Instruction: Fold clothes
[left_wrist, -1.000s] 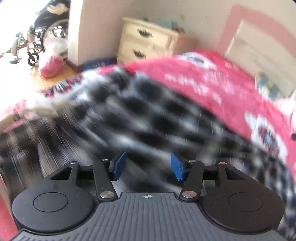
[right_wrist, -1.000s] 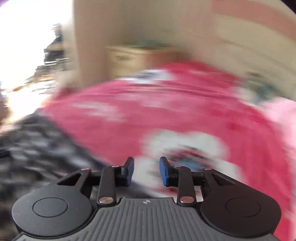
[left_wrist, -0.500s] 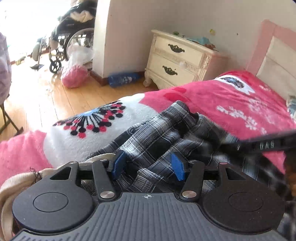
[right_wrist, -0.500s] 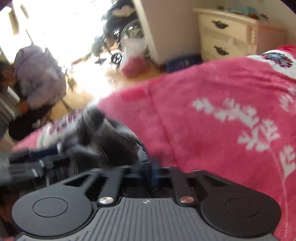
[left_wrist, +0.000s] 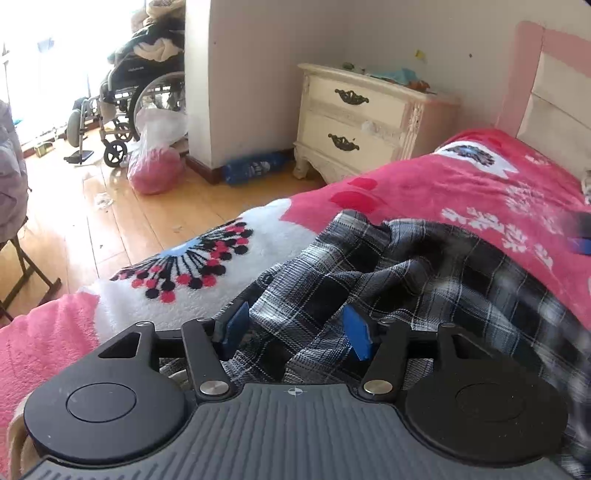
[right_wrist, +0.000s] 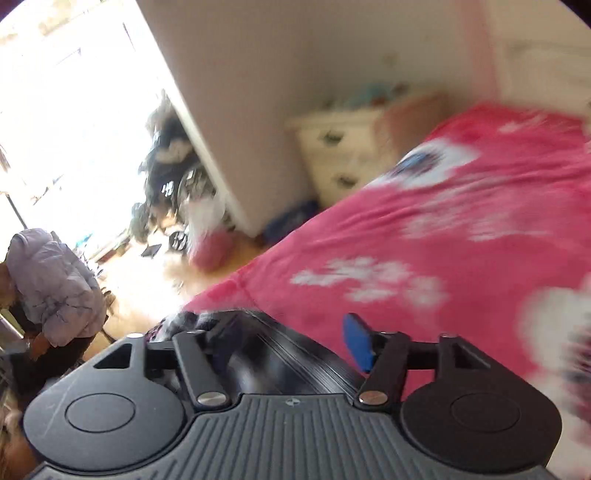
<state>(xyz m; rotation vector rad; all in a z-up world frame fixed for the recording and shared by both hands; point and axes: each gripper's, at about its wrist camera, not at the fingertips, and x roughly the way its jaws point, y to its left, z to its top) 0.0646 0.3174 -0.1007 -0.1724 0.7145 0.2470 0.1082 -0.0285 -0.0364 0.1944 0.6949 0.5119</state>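
A black-and-white plaid garment (left_wrist: 399, 273) lies crumpled on the pink floral bed blanket (left_wrist: 461, 184). My left gripper (left_wrist: 295, 328) is open, its blue pads (left_wrist: 356, 334) spread over a fold of the plaid cloth, which lies between them. In the blurred right wrist view my right gripper (right_wrist: 291, 339) is open over the bed; dark plaid cloth (right_wrist: 258, 354) streaks between its fingers and hides the left pad. The right gripper's blue tip (left_wrist: 580, 243) shows at the far right edge of the left wrist view.
A cream nightstand (left_wrist: 362, 122) stands beside the bed by the wall. A wheelchair (left_wrist: 125, 99), a bag with pink contents (left_wrist: 155, 162) and a blue bottle pack (left_wrist: 255, 166) are on the wooden floor. A person in a lilac jacket (right_wrist: 55, 284) bends at the left.
My right gripper, shut on the plaid cloth half a second ago, has opened and swung right. My left gripper stays open and has settled over the garment.
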